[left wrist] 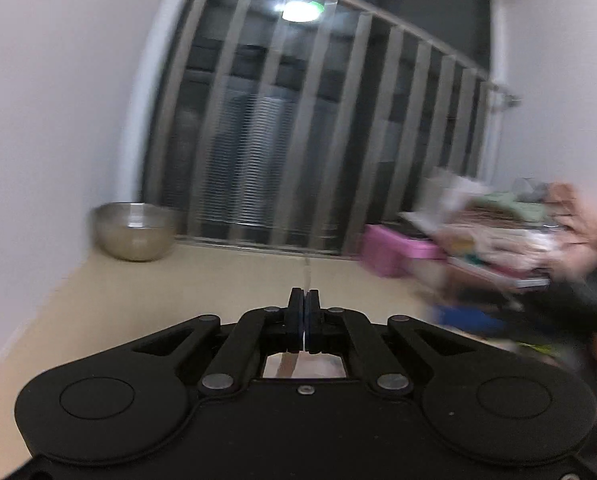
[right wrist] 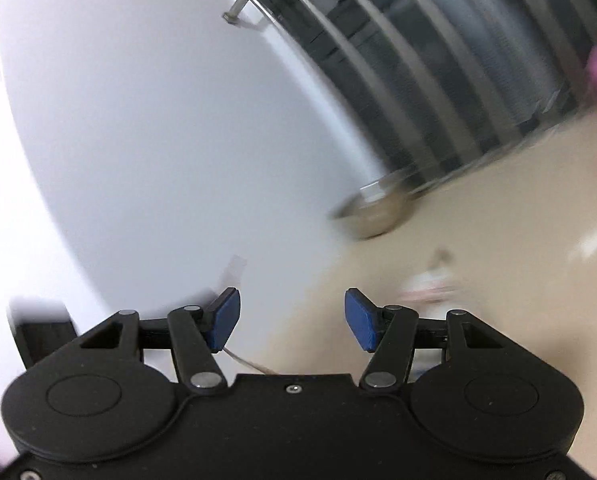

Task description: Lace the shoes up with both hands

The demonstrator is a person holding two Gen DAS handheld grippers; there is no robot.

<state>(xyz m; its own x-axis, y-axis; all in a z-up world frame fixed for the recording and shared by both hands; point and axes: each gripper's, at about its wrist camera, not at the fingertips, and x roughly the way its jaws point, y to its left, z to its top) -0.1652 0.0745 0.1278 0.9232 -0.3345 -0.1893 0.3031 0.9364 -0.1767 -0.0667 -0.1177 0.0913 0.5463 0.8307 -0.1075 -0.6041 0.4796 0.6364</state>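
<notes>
The left tongs (left wrist: 305,312) point level toward the barred window (left wrist: 298,120), clenched on a thin pale shoelace (left wrist: 308,270) running forward from the pads. The right tongs (right wrist: 292,316) are tilted and released, fingers wide apart, over the beige floor (right wrist: 498,300). A blurred pale shape, perhaps the shoe (right wrist: 430,284), lies near a steel bowl (right wrist: 372,210).

Left gripper (left wrist: 305,300): jaws closed, the two blue-lined fingers pressed flat together with only a thin pale sliver visible in the seam between them; what that sliver is cannot be determined. Gripper held roughly level, pointing forward. Right gripper (right wrist: 292,314): jaws wide apart, blue pads (right wrist: 226,320) facing each other across a clear gap, nothing between them. View strongly tilted, indicating a rolled wrist. A blurred hand (left wrist: 590,236) shows at the left view's right edge.
</notes>
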